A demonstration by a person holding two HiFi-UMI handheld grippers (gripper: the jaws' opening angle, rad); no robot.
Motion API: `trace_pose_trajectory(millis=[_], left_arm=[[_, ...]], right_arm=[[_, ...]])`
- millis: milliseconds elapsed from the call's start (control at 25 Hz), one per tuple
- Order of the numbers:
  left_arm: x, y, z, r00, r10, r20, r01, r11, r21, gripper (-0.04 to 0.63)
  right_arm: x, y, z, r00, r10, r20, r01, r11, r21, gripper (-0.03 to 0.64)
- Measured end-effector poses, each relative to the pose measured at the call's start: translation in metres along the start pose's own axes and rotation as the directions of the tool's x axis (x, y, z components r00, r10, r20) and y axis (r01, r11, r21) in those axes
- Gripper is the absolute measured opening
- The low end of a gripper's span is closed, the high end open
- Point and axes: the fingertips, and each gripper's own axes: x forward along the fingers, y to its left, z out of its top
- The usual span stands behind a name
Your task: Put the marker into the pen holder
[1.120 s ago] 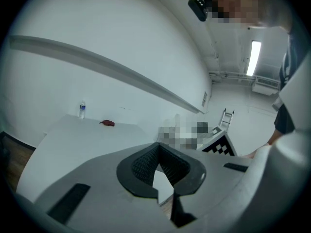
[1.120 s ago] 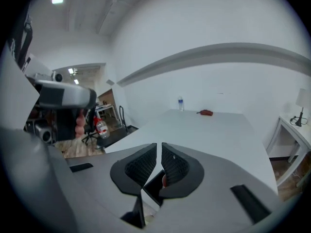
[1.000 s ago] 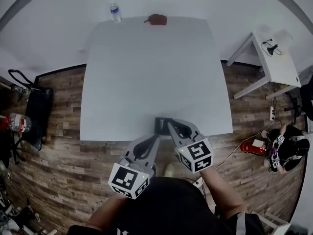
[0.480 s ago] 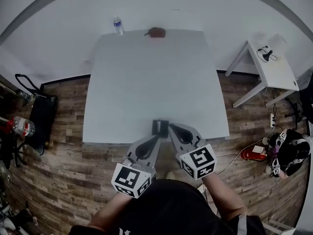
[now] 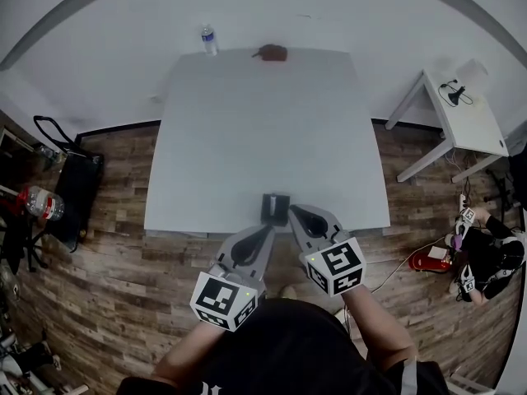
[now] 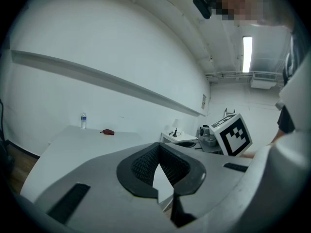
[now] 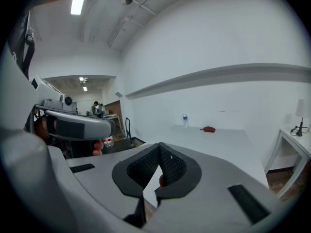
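Note:
A small dark pen holder (image 5: 274, 207) stands on the white table (image 5: 263, 122) close to its front edge. I cannot make out the marker in any view. My right gripper (image 5: 291, 211) is shut, its tips just right of the holder. In the right gripper view the pads (image 7: 170, 166) meet at the tip of the right gripper (image 7: 159, 147). A small reddish patch shows in the gap behind them, and I cannot tell what it is. My left gripper (image 5: 268, 230) is shut and empty, below the holder at the table edge. Its tips in the left gripper view (image 6: 158, 148) touch.
A water bottle (image 5: 208, 39) and a red-brown object (image 5: 272, 53) sit at the table's far edge. A white side table (image 5: 461, 113) stands to the right. A black bag (image 5: 70, 188) lies on the wooden floor at left, and cables and red items (image 5: 428, 249) at right.
The right gripper's tips, which lay at the pen holder a second ago, now sit slightly right of it. The left gripper has barely moved. The head view has shifted a little.

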Motion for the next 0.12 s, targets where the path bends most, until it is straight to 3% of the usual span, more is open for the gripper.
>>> trace_pose_trajectory(millis=[120], left_arm=[[-0.0046, -0.0001, -0.0028, 1.0, 0.004, -0.003, -0.004, 1.0, -0.001, 0.006]], right_arm=[[0.0007, 0.0019, -0.0051, 1.0, -0.001, -0.009, 0.001, 1.0, 0.002, 0.014]])
